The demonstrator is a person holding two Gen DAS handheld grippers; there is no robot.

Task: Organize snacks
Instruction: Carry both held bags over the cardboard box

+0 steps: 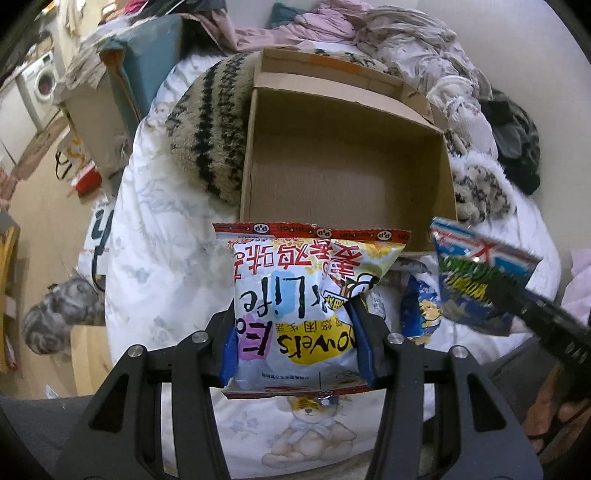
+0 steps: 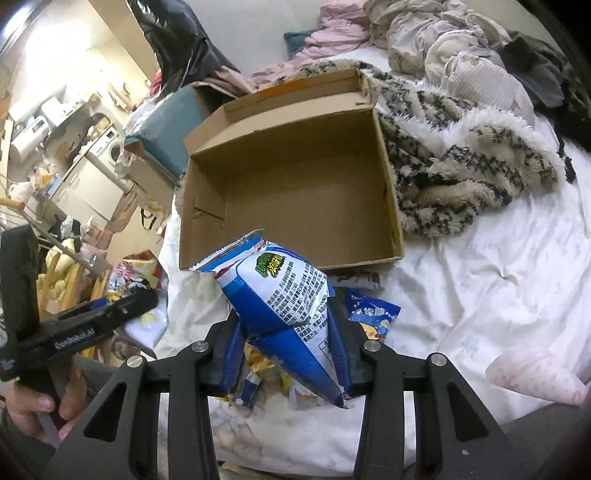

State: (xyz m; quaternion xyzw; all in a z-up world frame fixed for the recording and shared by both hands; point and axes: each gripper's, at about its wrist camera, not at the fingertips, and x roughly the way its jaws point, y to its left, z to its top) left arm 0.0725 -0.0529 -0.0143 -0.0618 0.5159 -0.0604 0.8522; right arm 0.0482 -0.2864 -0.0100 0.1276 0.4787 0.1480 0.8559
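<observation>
My left gripper (image 1: 295,343) is shut on a white, yellow and red snack bag (image 1: 306,295), held above the bed just in front of an open, empty cardboard box (image 1: 347,173). My right gripper (image 2: 284,343) is shut on a blue and white snack bag (image 2: 280,299), also held in front of the box (image 2: 295,192). The blue bag shows at the right of the left wrist view (image 1: 476,273). More snack packets (image 2: 373,314) lie on the bed under the right gripper; one blue packet (image 1: 421,310) shows in the left wrist view.
The box rests on a white bedsheet (image 2: 480,277) against a fuzzy patterned blanket (image 2: 461,173). Crumpled clothes (image 2: 424,33) pile at the back. The floor and a washing machine (image 1: 44,81) lie to the left, with a grey cat (image 1: 55,325) beside the bed.
</observation>
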